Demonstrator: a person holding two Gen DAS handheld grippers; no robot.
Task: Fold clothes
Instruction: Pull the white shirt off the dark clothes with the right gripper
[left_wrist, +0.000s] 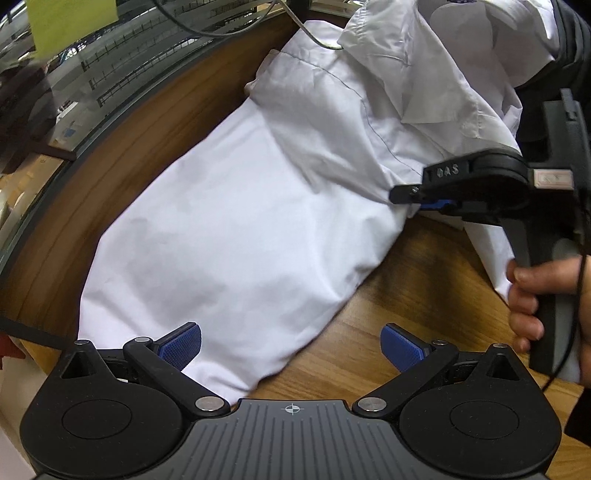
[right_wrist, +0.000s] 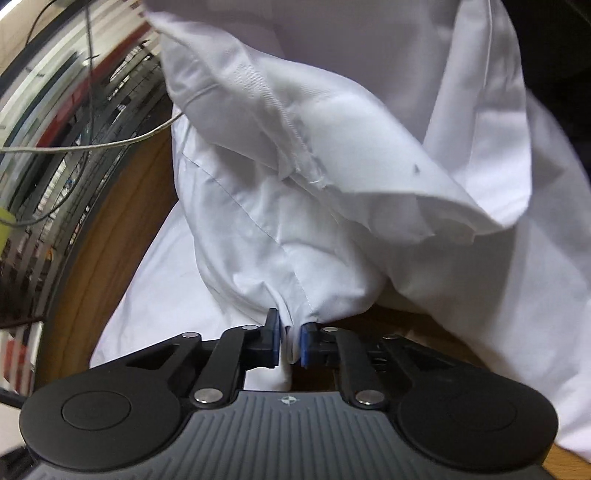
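A white shirt (left_wrist: 236, 221) lies spread on the wooden table (left_wrist: 413, 288), its collar end bunched at the upper right. My left gripper (left_wrist: 291, 349) is open just above the shirt's near edge, with nothing between its blue pads. My right gripper (left_wrist: 410, 201) comes in from the right, held by a hand (left_wrist: 528, 295), and pinches the shirt's side edge. In the right wrist view the right gripper (right_wrist: 290, 338) is shut on a fold of the white shirt (right_wrist: 295, 229), with cloth showing between the pads.
A dark table rim (left_wrist: 110, 147) curves along the left, with glass and shelving behind it. A grey cable (left_wrist: 314, 37) hangs over the shirt's far end and shows again as the cable (right_wrist: 110, 146). A yellow-green note (left_wrist: 70, 18) sits top left.
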